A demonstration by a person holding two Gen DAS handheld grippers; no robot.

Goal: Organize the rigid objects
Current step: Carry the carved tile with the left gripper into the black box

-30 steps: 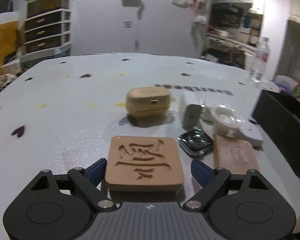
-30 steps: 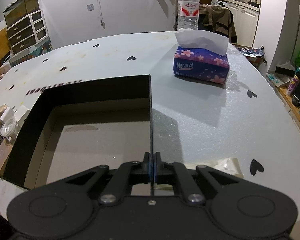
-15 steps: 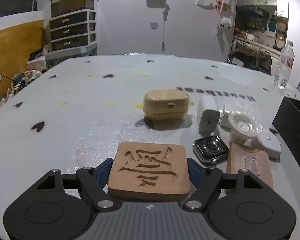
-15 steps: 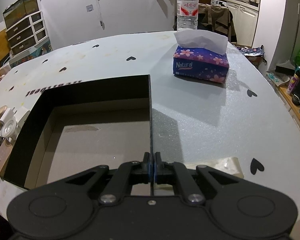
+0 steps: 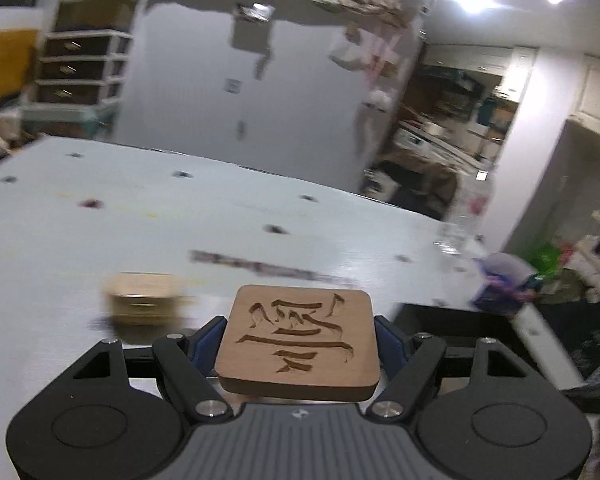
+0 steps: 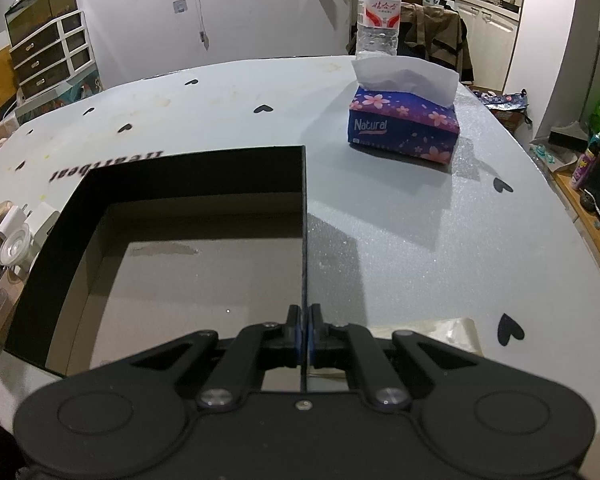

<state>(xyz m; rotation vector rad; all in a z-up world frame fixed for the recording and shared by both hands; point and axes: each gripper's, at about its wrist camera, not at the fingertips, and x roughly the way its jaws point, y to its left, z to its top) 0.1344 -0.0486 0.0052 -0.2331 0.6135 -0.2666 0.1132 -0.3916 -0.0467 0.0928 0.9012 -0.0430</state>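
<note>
Left claw (image 5: pixel 298 342): clamped on square brown wooden tile with carved character (image 5: pixel 298 340), held clear above pale grey tabletop (image 5: pixel 100 232). Right claw (image 6: pixel 303 326): pinched on right wall of black open cardboard box (image 6: pixel 303 216). Blue floral tissue pack (image 6: pixel 404 124) far right; clear water bottle (image 6: pixel 378 12) behind it.
</note>
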